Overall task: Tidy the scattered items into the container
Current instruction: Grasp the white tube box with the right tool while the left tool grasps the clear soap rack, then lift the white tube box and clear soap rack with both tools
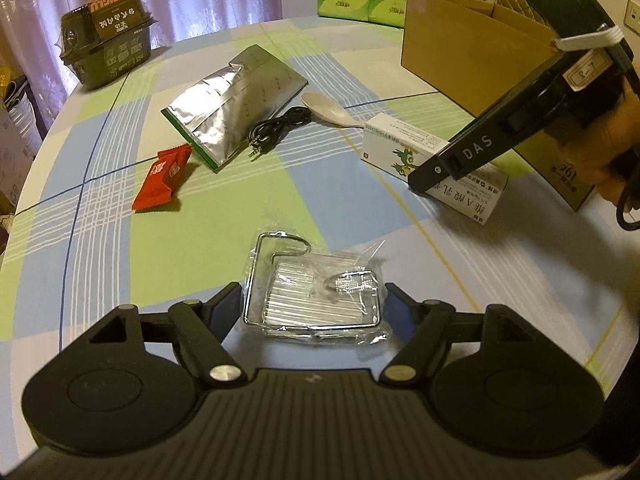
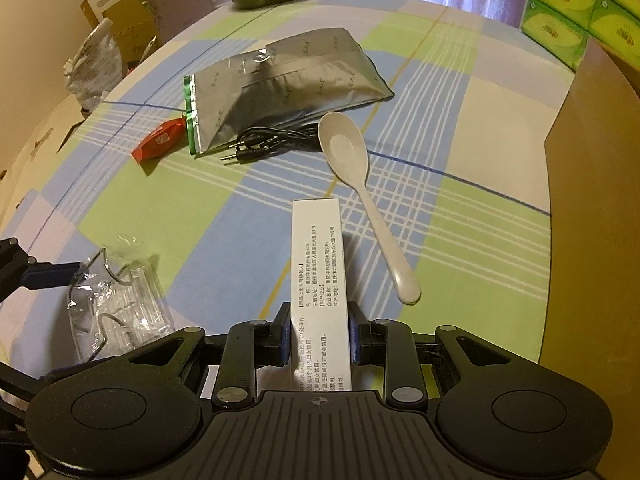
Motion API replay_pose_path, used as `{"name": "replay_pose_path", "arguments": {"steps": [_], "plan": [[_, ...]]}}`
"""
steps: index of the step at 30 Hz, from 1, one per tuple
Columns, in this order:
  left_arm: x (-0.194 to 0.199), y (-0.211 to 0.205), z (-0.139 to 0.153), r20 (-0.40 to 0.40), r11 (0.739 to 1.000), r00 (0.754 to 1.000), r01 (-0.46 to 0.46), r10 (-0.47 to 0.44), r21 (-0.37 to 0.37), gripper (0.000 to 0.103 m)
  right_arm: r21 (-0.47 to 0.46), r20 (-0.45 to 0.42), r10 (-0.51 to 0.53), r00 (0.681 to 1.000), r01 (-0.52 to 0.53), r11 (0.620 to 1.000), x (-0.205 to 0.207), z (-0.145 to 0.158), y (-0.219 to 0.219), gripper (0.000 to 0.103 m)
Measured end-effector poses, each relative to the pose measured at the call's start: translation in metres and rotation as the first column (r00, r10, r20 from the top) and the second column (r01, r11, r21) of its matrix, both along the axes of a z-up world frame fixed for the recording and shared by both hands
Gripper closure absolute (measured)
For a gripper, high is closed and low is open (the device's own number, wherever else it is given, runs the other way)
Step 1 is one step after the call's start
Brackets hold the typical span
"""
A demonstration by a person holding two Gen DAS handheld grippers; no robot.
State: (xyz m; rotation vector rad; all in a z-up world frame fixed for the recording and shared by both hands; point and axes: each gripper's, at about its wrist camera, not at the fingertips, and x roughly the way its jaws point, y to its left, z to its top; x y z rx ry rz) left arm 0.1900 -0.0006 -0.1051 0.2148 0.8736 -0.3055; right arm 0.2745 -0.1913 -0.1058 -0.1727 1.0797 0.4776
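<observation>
**Medicine Box Clamped, Wire Rack Straddled**

Left wrist view: the left gripper (image 1: 312, 308) is spread around the bagged wire rack (image 1: 316, 300), near the table edge (image 1: 24, 200). "HONGLU" is read on the dark tub (image 1: 108, 40); "DAS" on the right gripper (image 1: 424, 180).

Right wrist view: the medicine box (image 2: 318, 280) is pinched. The spoon (image 2: 360, 196) lies just beside it; the cardboard box (image 2: 592, 220) stands rightward.

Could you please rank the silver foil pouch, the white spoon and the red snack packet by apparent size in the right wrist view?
1. Silver foil pouch
2. White spoon
3. Red snack packet, farthest and partly hidden by the pouch, so unsure.
</observation>
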Motion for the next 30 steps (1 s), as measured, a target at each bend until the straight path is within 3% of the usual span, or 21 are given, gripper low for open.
{"name": "replay_pose_path", "arguments": {"steps": [8, 10, 11, 12, 22, 23, 24, 25, 30], "plan": [[0.0014, -0.0011, -0.0040, 0.001, 1.000, 1.000, 0.009, -0.009, 0.001, 0.029, -0.008, 0.021, 0.007, 1.000, -0.007, 1.000, 0.0024, -0.0008, 0.0039, 0.073], [0.0010, -0.0015, -0.0051, 0.002, 1.000, 1.000, 0.011, -0.011, 0.007, 0.029, -0.013, 0.024, 0.013, 1.000, -0.013, 1.000, 0.0024, -0.0009, 0.0053, 0.053], [0.0014, -0.0012, -0.0061, -0.004, 1.000, 1.000, 0.012, -0.012, 0.005, 0.031, -0.018, 0.030, 0.010, 0.999, -0.010, 1.000, 0.0018, -0.0008, 0.0058, 0.026], [0.0015, -0.0012, -0.0070, -0.005, 1.000, 1.000, 0.010, -0.010, 0.006, 0.033, -0.018, 0.038, 0.013, 0.999, -0.012, 1.000, 0.0010, -0.0003, 0.0062, 0.023], [-0.0029, -0.0045, -0.0060, 0.003, 1.000, 1.000, -0.015, 0.015, 0.007, 0.037, 0.015, 0.032, -0.002, 0.999, 0.002, 1.000, 0.0063, -0.0008, 0.0040, 0.023], [-0.0032, -0.0043, -0.0061, 0.004, 1.000, 1.000, -0.015, 0.015, 0.006, 0.037, 0.019, 0.039, -0.001, 0.999, 0.000, 1.000, 0.0060, 0.0001, 0.0044, 0.027], [-0.0035, -0.0044, -0.0062, 0.005, 1.000, 1.000, -0.014, 0.014, 0.007, 0.036, 0.021, 0.042, 0.004, 0.999, -0.005, 1.000, 0.0059, 0.0007, 0.0050, 0.044], [-0.0037, -0.0043, -0.0062, 0.005, 1.000, 1.000, -0.014, 0.014, 0.007, 0.036, 0.021, 0.039, 0.009, 0.999, -0.010, 1.000, 0.0058, 0.0007, 0.0053, 0.051], [-0.0037, -0.0043, -0.0063, 0.005, 1.000, 1.000, -0.013, 0.013, 0.009, 0.036, -0.021, 0.037, 0.028, 0.999, -0.027, 0.999, 0.0030, -0.0032, 0.0087, 0.058]]}}
